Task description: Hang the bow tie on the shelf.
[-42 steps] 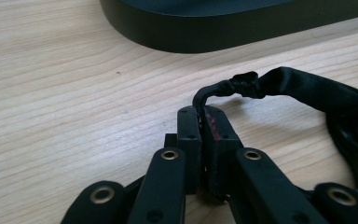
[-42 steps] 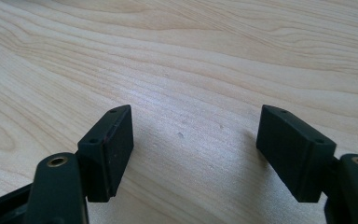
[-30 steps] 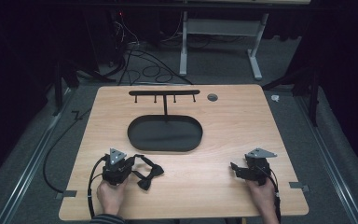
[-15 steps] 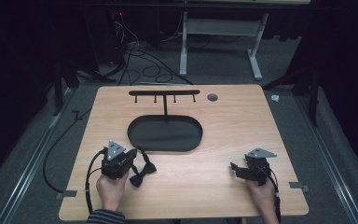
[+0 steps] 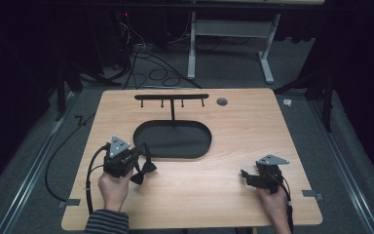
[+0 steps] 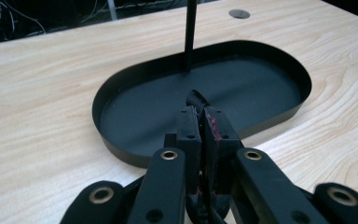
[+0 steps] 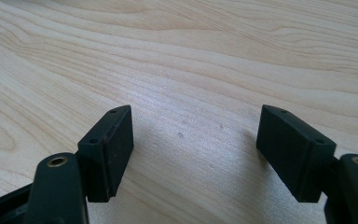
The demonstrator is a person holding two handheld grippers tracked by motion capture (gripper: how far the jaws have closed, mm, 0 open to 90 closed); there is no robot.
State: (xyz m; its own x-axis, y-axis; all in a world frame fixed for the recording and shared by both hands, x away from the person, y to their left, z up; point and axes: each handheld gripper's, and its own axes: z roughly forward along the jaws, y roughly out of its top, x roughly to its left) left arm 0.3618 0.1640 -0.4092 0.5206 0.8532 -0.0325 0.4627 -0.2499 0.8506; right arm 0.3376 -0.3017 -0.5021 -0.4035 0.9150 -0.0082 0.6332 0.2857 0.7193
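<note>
Black bow-shaped piece (image 5: 143,169) sits at the near left of the wooden table (image 5: 243,126), just right of the left gripper (image 5: 137,152) and in front of the near rim of the oval black tray (image 5: 202,146). In the high view a thin dark loop rises from it toward the gripper's tips; whether the bow touches the tabletop cannot be told.

In the left gripper view the left gripper (image 6: 200,116) has its jaws pressed together, and a small dark end (image 6: 196,99) pokes out past the tips, so the claw is clamped on that black piece. Reddish smears mark one inner pad. Beyond the tips lies the tray (image 6: 135,116), low-walled and bare inside, with a thin upright post (image 6: 189,32) standing at its far edge. A round grommet hole (image 6: 239,13) shows in the far tabletop.

From above, the post (image 5: 173,113) carries a horizontal bar (image 5: 171,97) with short pegs hanging under it, and the hole (image 5: 221,102) lies just right of that bar.

The left hand (image 5: 113,187), with a striped sleeve (image 5: 106,222), grips the left tool, and a cable (image 5: 93,170) loops off its left side.

The right gripper (image 5: 246,176) rests at the near right, well apart from the tray, held by the right hand (image 5: 272,204). In its own view the right gripper (image 7: 196,149) is spread wide with nothing between the pads, low over bare wood grain (image 7: 191,56).
</note>
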